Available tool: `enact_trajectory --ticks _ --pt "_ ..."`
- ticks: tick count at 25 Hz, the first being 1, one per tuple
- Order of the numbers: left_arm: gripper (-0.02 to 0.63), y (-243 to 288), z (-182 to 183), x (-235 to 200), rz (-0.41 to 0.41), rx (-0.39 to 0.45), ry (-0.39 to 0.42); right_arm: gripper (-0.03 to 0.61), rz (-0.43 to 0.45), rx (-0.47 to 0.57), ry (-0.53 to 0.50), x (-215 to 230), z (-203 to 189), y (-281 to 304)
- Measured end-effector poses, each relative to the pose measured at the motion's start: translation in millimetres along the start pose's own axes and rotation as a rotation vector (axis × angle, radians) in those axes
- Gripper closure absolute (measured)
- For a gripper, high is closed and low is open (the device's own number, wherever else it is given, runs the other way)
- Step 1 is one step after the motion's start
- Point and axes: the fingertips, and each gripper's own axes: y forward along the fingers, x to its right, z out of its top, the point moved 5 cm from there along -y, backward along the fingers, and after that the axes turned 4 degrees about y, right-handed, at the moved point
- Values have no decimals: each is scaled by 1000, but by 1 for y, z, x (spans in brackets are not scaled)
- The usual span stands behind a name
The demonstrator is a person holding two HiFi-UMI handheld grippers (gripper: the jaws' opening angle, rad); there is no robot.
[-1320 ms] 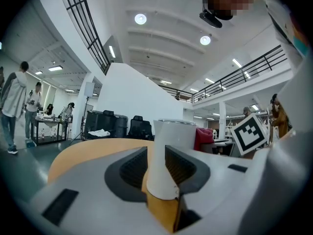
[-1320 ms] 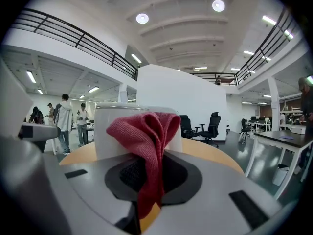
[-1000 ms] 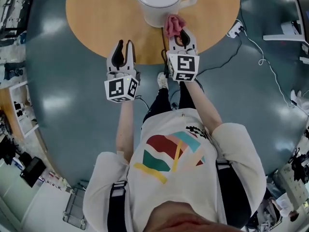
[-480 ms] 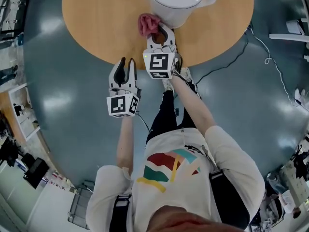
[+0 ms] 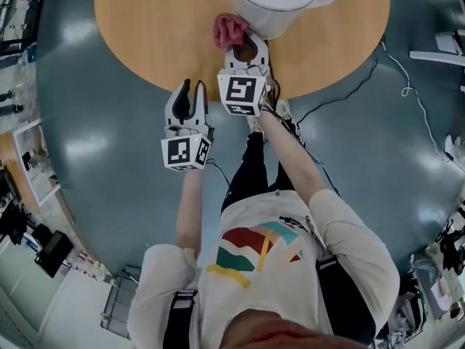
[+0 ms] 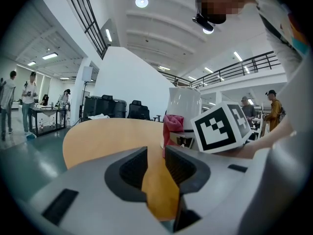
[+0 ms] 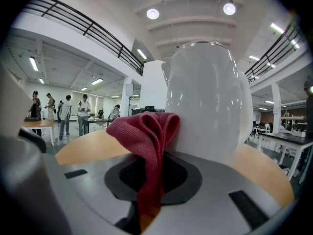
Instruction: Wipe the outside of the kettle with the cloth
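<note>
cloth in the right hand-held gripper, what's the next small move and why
Probably sweep the cloth sideways around the kettle wall. The right hand-held gripper pinches it, bunched up beside the kettle's lower side and seemingly touching it.

My head view looks steeply down, table [image 5: 145, 42] at the frame's top. Both gripper views sit low, level, sharing the kettle [image 7: 205, 102]; the right is nearest.
</note>
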Motion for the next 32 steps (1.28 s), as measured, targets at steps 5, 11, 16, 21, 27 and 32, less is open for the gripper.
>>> enact_trajectory --ticks 5,11,16,21,27,32 --pt "462 5 10 -2 -21 14 4 531 17 -5 11 -2 8 -8" --pt "462 22 15 26 -49 25 1 531 43 -22 6 24 4 -32" --pt "462 41 20 51 -78 21 2 531 83 -20 -38 47 2 -43" --pt "462 59 23 70 -74 20 1 531 81 -17 -13 82 -2 -52" --pt "462 85 24 92 -48 32 -55 531 148 -15 -59 110 -3 -47" --pt "462 115 28 115 -42 58 -98 531 211 -8 -38 135 -10 -41"
